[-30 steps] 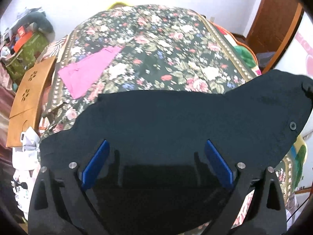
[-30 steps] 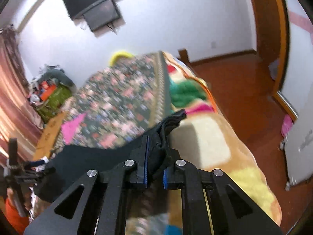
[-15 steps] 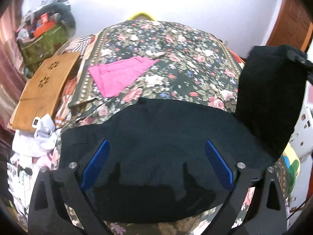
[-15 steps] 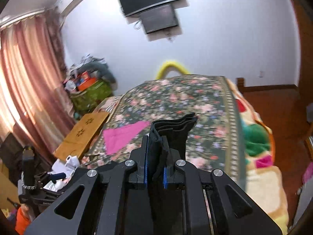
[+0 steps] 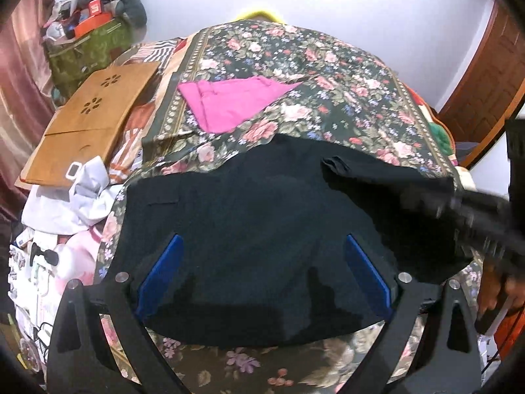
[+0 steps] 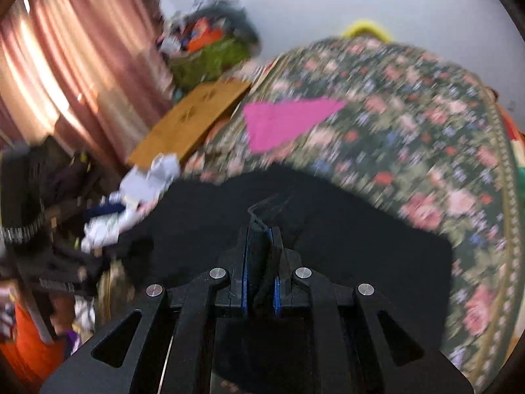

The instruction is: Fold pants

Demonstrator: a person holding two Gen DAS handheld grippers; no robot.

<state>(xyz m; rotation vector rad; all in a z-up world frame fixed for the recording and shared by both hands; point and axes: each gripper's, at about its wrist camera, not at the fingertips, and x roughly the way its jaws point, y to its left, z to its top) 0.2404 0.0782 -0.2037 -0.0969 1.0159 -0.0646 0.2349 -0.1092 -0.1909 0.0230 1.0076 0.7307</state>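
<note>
**Black pants spread on the floral bed, one end pinched by the right claw**

Nearest the left wrist camera, the left claw (image 5: 262,275) stands spread wide, its two blue pads (image 5: 160,272) well apart with nothing pressed between them. It hangs just over the near part of the black pants (image 5: 249,229), which lie flat across the near end of the bed (image 5: 344,75).

In the right wrist view, the right claw (image 6: 261,269) is pressed together on a bunched fold of the same black fabric, which stands up between its blue pads and sticks out a little past the tips. That view is smeared with blur. From the left wrist camera, the right claw enters from the right edge as a blurred dark shape, with a flap of the pants lifted and draped from it over the flat part.

Beyond the pants, the bed's dark floral cover is bare up to a pink garment (image 5: 229,101) lying flat, well apart from the pants. Left of the bed lies a wooden board (image 5: 95,115) with flower-shaped cut-outs, with crumpled white cloth (image 5: 82,193) at its near end. Farther back, a green bag (image 5: 88,49) heaped with things stands against the white wall, and a pinkish curtain (image 6: 65,65) hangs at far left.
</note>
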